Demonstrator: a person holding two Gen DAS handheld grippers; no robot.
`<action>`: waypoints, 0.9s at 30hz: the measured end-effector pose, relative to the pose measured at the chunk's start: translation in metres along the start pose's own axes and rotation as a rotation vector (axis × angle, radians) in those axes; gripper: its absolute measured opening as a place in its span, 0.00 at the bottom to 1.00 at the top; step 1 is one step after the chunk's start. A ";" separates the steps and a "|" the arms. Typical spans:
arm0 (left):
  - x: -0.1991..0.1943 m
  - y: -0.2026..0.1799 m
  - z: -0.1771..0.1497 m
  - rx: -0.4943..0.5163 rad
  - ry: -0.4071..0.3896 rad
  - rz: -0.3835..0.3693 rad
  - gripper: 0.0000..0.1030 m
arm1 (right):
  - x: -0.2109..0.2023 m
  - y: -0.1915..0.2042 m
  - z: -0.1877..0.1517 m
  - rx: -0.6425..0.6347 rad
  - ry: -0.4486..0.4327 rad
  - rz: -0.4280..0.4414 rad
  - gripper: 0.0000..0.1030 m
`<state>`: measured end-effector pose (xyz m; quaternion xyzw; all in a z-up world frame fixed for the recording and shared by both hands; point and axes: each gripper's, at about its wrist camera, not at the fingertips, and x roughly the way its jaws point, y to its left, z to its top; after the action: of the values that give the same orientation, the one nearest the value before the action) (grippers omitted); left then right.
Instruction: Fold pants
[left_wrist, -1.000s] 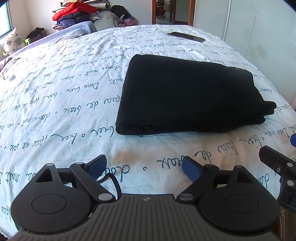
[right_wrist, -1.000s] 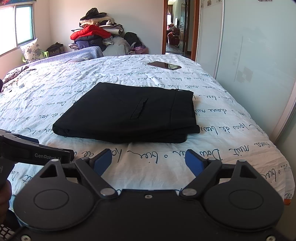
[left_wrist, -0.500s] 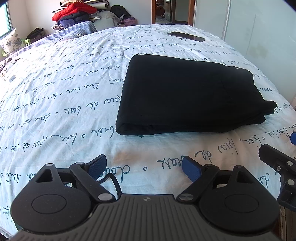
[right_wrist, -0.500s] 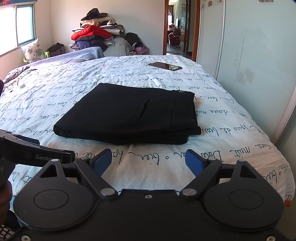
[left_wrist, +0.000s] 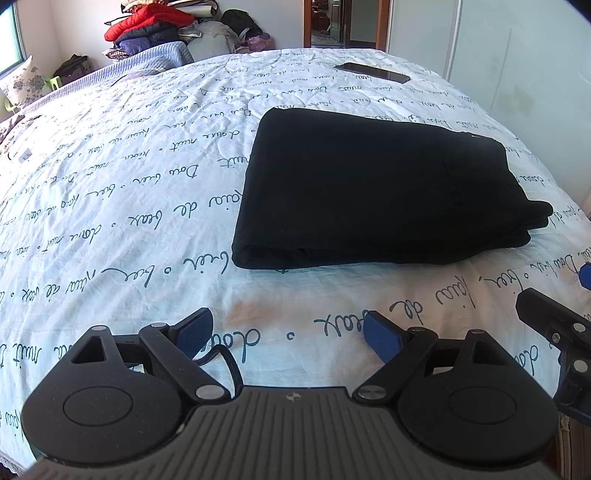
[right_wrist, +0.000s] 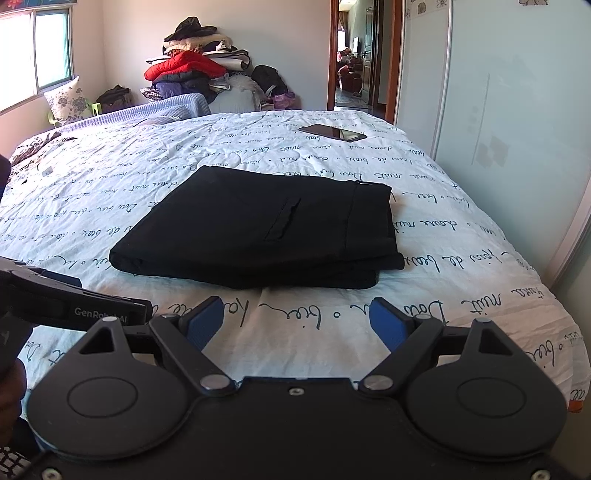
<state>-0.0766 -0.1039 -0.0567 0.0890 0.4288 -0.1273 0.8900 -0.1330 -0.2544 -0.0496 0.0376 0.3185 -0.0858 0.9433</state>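
Observation:
The black pants (left_wrist: 376, 192) lie folded into a flat rectangle on the bed, with the pocket side up in the right wrist view (right_wrist: 266, 225). My left gripper (left_wrist: 288, 334) is open and empty, hovering over the sheet short of the pants' near edge. My right gripper (right_wrist: 295, 323) is open and empty, also short of the near edge. Part of the right gripper shows at the right edge of the left wrist view (left_wrist: 554, 325). The left gripper's body shows at the left of the right wrist view (right_wrist: 74, 306).
The bed has a white sheet (left_wrist: 110, 184) printed with script. A dark phone (right_wrist: 332, 133) lies on the far side of the bed. A pile of clothes (right_wrist: 195, 74) sits beyond the bed. A wardrobe door (right_wrist: 509, 110) runs along the right side.
The right wrist view has risen and tilted slightly, so the pants sit a bit lower in frame. The left gripper is still. The pants have not moved.

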 end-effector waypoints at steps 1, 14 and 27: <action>0.000 0.000 0.000 0.000 -0.001 0.000 0.88 | 0.000 0.000 0.000 0.000 -0.001 -0.001 0.84; 0.003 0.001 0.001 0.000 0.010 -0.005 0.88 | 0.000 -0.001 0.001 0.002 0.003 -0.005 0.84; -0.015 0.010 0.008 -0.008 -0.076 0.018 0.87 | -0.004 0.007 0.011 -0.016 -0.023 0.023 0.84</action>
<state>-0.0763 -0.0948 -0.0395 0.0845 0.3943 -0.1210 0.9070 -0.1284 -0.2483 -0.0387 0.0327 0.3078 -0.0727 0.9481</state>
